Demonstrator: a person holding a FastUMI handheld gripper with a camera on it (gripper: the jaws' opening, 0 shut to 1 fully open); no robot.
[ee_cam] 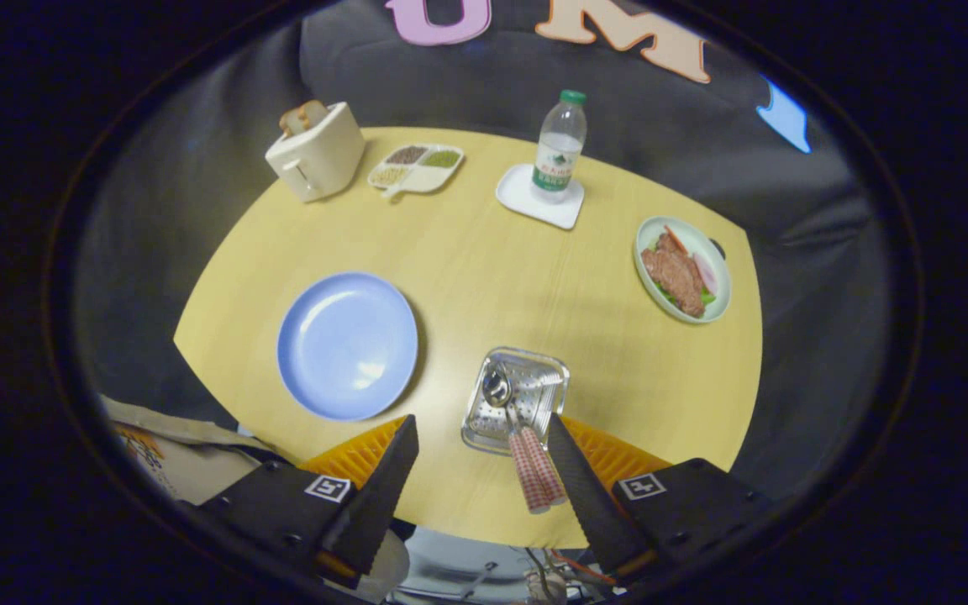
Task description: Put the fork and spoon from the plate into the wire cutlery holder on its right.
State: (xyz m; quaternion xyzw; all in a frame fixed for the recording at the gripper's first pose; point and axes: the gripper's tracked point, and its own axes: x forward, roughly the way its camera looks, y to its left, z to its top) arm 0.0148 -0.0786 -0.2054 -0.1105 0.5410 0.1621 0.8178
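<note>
The gripper (477, 441) hangs above the near edge of a round yellow table (484, 269) with its fingers spread wide and nothing held between them. The wire cutlery holder (518, 399) stands just ahead of the fingers, closer to the right one – its near corner sits right beside that fingertip. Inside it lie the spoon (497, 388), bowl up toward the far side, and the fork (544, 382), whose tines show faintly against the mesh. Their two checked handles (537, 469) stick out over the holder's near rim and run down along the inner side of the right finger; whether they touch it cannot be told.

The blue plate (348, 344) sits to the left of the holder, beyond the left finger, and is bare.

Farther back on the table stand a toaster (316, 151) with bread in it, a divided dish (415, 168) of grains, a water bottle (560, 147) on a white square coaster (539, 196), and – off to the right – a plate of meat and greens (683, 269).

The fork's head is hard to separate from the shiny mesh around it. A paper bag (173, 449) is cut off behind the left finger's mount, and the clutter below the table's near edge is too dim to name.
</note>
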